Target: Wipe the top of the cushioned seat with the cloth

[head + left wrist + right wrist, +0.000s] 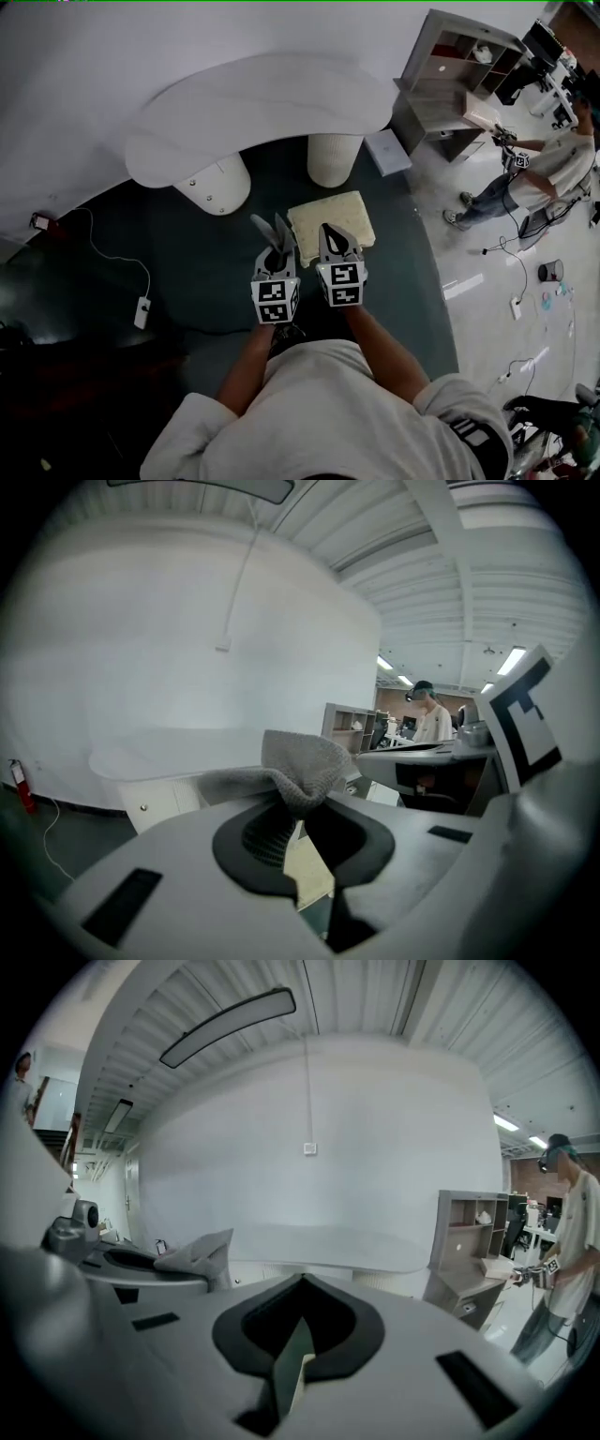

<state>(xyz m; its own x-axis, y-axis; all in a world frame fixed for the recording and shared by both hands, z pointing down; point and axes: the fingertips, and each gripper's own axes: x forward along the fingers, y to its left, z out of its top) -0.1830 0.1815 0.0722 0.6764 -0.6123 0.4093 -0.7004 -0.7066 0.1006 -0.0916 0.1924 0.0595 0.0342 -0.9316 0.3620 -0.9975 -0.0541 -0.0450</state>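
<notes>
At centre frame in the head view, the left gripper is clamped on a bunched grey cloth. The right gripper beside it has its jaws together and empty. Just above them lies the cream cushioned seat, with a white table farther up.

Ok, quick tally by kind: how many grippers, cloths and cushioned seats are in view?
Grippers: 2, left gripper and right gripper
Cloths: 1, the cloth
Cushioned seats: 1, the cushioned seat
Total: 4
</notes>
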